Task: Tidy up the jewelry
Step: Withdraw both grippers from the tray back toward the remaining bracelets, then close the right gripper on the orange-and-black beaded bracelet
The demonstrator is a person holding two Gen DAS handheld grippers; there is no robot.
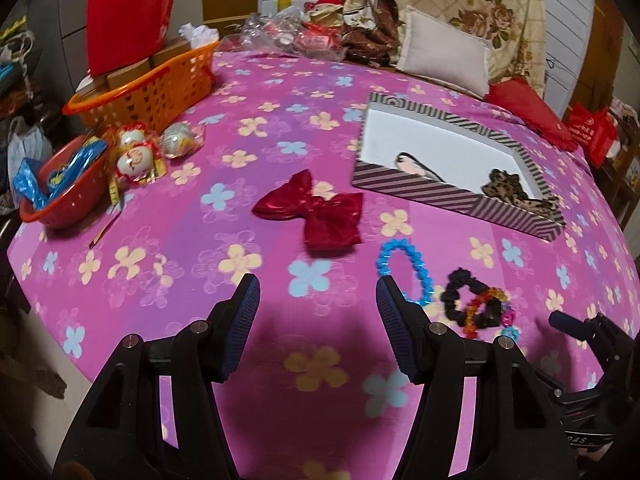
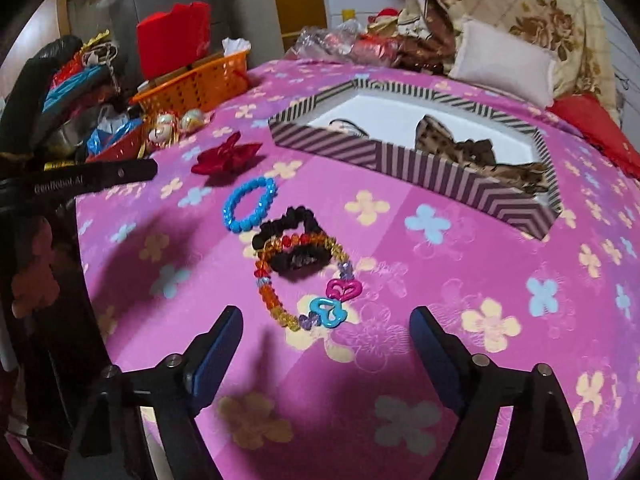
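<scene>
A striped box (image 1: 416, 192) (image 2: 440, 168) lies on the pink flowered cloth with a leopard-print piece (image 1: 508, 190) (image 2: 476, 156) and a pale clip (image 1: 416, 166) (image 2: 348, 126) inside. A red bow (image 1: 316, 212) (image 2: 224, 156), a blue bead bracelet (image 1: 404, 270) (image 2: 250, 204), a black scrunchie (image 1: 468, 298) (image 2: 292, 240) and a multicoloured bead bracelet (image 1: 486, 308) (image 2: 304, 284) lie in front of it. My left gripper (image 1: 316, 316) is open and empty, just short of the bow and blue bracelet. My right gripper (image 2: 326, 352) is open and empty, just short of the multicoloured bracelet.
An orange basket (image 1: 156, 88) (image 2: 200, 84) with a red bag (image 1: 128, 20), a red bowl (image 1: 60, 196) and round ornaments (image 1: 136, 156) crowd the left side. A pillow (image 1: 444, 52) (image 2: 504, 64) and piled fabric sit behind the box. The right gripper shows at the left wrist view's right edge (image 1: 592, 344).
</scene>
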